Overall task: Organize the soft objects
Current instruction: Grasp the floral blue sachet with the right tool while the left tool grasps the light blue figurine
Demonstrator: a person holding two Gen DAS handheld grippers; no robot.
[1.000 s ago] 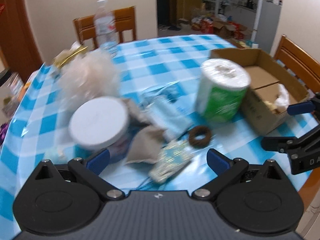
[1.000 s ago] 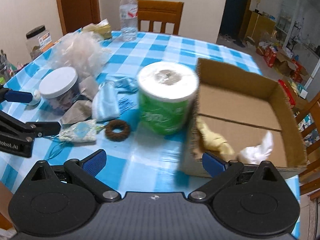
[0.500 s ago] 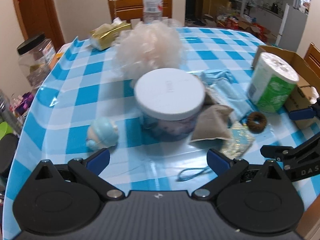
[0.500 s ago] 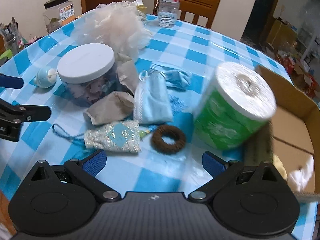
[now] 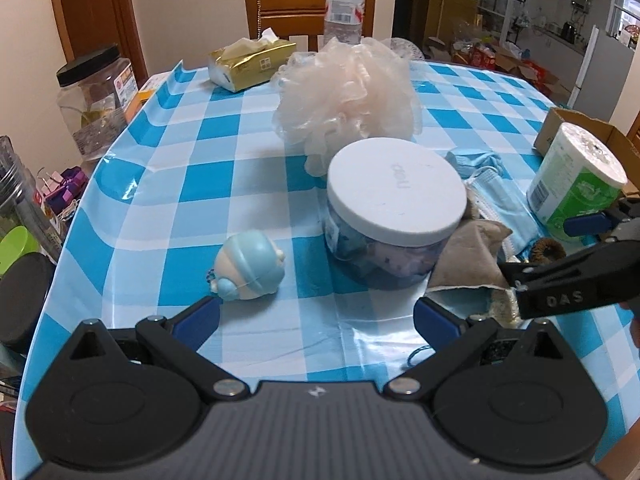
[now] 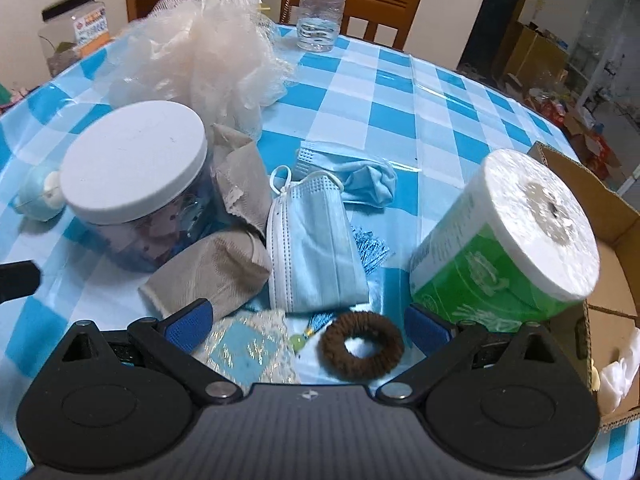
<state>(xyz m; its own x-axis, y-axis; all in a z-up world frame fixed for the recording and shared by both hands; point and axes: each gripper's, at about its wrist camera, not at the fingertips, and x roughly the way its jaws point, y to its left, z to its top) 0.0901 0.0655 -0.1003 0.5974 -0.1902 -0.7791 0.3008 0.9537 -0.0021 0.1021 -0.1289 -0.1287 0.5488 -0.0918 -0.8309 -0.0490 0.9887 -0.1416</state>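
Right wrist view: the soft things lie in a heap on the blue-and-white checked tablecloth (image 6: 400,92) just ahead of my right gripper (image 6: 306,322), whose blue-padded fingers (image 6: 188,322) stand spread wide with nothing between them. Closest to me, a brown fuzzy hair tie ring (image 6: 362,350) lies flat beside a small pale-blue lace-edged pouch (image 6: 250,350). Just beyond them a light-blue pleated face mask (image 6: 316,252) rests partly over a folded beige cloth (image 6: 212,276), and a second, crumpled blue mask (image 6: 352,178) lies behind it. The beige cloth presses against a clear plastic jar with a white lid (image 6: 134,160), and a big peach mesh bath pouf (image 6: 200,52) sits behind the jar. To the right, a toilet paper roll in green wrap (image 6: 508,240) stands tilted against the open brown cardboard box (image 6: 612,232).

In the left wrist view, my left gripper (image 5: 316,322) hangs open and empty over the table's near edge. A small round pale-blue squishy toy (image 5: 250,274) lies just past its left finger, near the jar but apart from it. Farther back are a gold tissue pack (image 5: 254,62), a clear water bottle (image 5: 345,4) and a wooden chair (image 5: 288,12).
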